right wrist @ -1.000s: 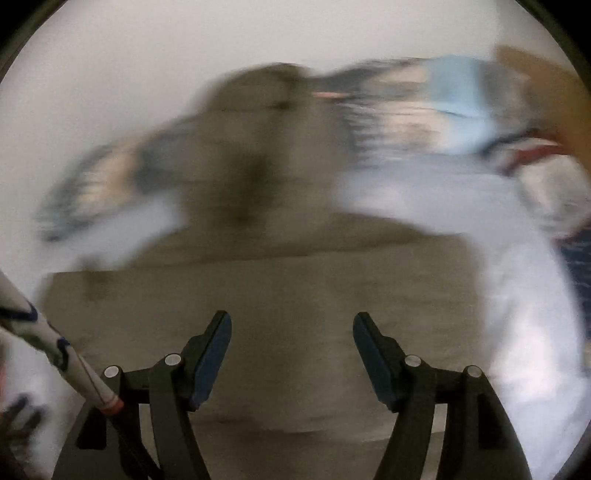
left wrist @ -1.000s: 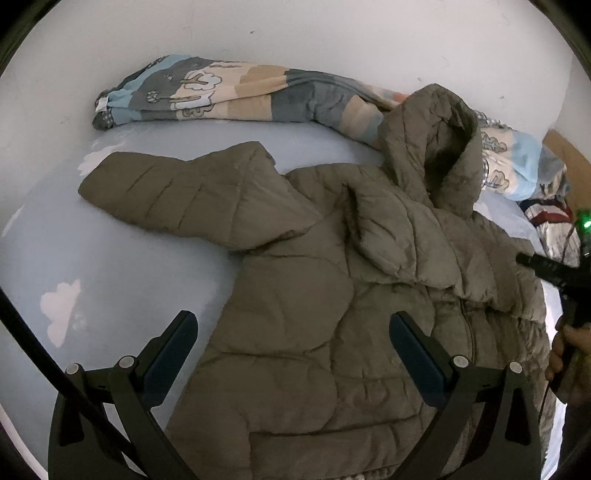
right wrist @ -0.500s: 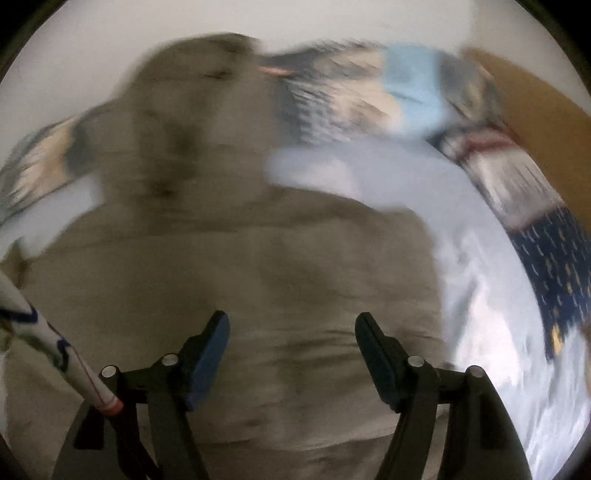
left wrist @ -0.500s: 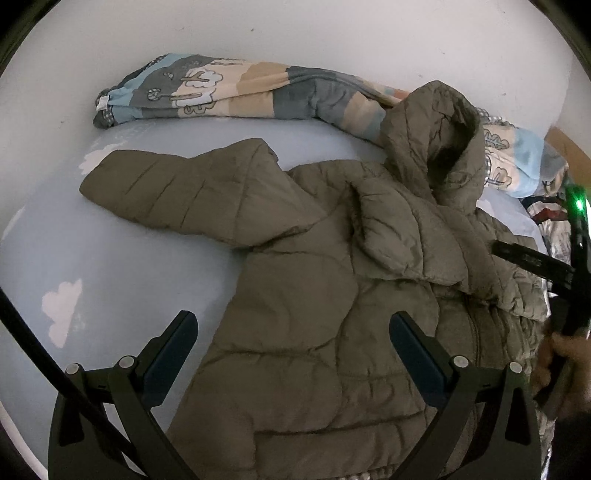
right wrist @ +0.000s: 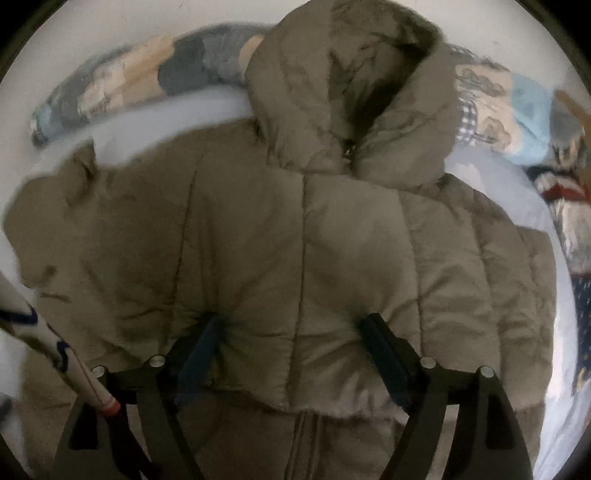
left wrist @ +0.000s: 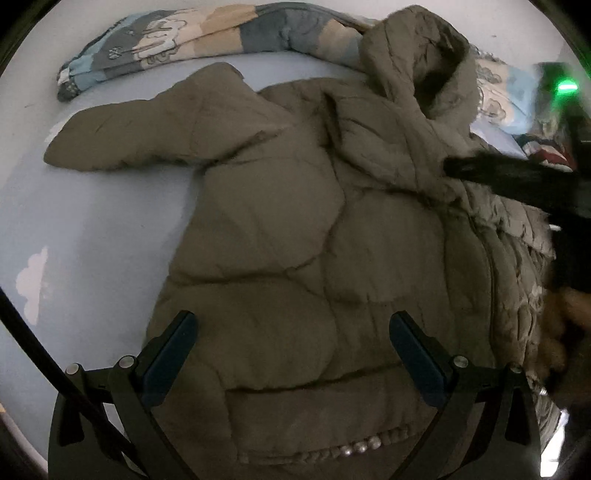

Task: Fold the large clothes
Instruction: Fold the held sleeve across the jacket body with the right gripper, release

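Dealing here with an olive puffer jacket point(left wrist: 295, 240), spread front-up on the pale blue sheet point(left wrist: 92, 229), with the hood point(right wrist: 351, 74) toward the rolled quilt point(left wrist: 207, 33) at the wall and one sleeve point(left wrist: 147, 133) stretched out flat to the side. Holding the left gripper point(left wrist: 291, 343) wide open just above the lower front, with nothing between the jaws. Pushing the right gripper point(right wrist: 291, 339) down into the padded layer folded over the front, jaws wide and just now opened further, with a bulge of fabric between them but not pinched (only dented at each finger). Most likely to go wrong from here: closing on the top quilted skin alone, thick and springy, and so lifting a small pinch of shell instead of the whole layer. Also possible: slipping off such smooth cloth under a pull, and losing the fold already laid. Risky too to drag with one side only, so twisting the whole jacket on the sheet and pulling the hood off its line. Better to grip deep at an edge or a seam, to move both sides together, and to press the air out afterwards, otherwise likely to spring open again
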{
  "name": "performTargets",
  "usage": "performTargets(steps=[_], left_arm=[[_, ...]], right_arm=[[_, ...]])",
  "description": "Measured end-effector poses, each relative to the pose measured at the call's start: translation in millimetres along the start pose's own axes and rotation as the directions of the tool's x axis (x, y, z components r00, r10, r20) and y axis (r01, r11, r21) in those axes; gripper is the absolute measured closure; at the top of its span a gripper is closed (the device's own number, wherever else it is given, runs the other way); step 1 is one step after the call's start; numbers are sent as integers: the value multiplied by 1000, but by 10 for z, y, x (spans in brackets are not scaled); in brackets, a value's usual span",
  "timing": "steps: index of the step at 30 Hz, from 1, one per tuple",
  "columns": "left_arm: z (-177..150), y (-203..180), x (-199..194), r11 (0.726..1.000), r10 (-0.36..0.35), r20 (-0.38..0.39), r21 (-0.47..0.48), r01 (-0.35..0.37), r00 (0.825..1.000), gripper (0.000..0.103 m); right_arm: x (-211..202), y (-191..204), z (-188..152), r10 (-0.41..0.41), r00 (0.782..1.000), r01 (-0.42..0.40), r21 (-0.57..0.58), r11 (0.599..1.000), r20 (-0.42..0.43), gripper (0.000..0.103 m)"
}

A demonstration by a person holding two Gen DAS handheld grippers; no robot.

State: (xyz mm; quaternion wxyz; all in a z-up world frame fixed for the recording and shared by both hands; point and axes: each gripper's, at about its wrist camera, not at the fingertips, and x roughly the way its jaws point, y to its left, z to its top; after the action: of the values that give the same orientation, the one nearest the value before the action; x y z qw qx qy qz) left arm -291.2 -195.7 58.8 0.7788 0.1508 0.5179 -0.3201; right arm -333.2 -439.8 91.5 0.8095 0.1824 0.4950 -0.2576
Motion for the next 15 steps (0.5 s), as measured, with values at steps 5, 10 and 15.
performTargets(steps=[5, 10, 15], left_arm=[[37, 50, -226, 999, -40, 70, -19, 42, 997, 0], [137, 176, -384, 997, -48, 124, -49, 55, 991, 0], [288, 526, -434, 990, -37, 145, -127, 56, 989, 0]], right_arm=[[-758, -125, -269, 103, 992, -107, 43, 993, 76, 19], [-1458, -266, -874, 162, 980, -167, 30, 986, 116, 16], [-1348, -540, -1399, 153, 982, -163, 93, 982, 108, 15]])
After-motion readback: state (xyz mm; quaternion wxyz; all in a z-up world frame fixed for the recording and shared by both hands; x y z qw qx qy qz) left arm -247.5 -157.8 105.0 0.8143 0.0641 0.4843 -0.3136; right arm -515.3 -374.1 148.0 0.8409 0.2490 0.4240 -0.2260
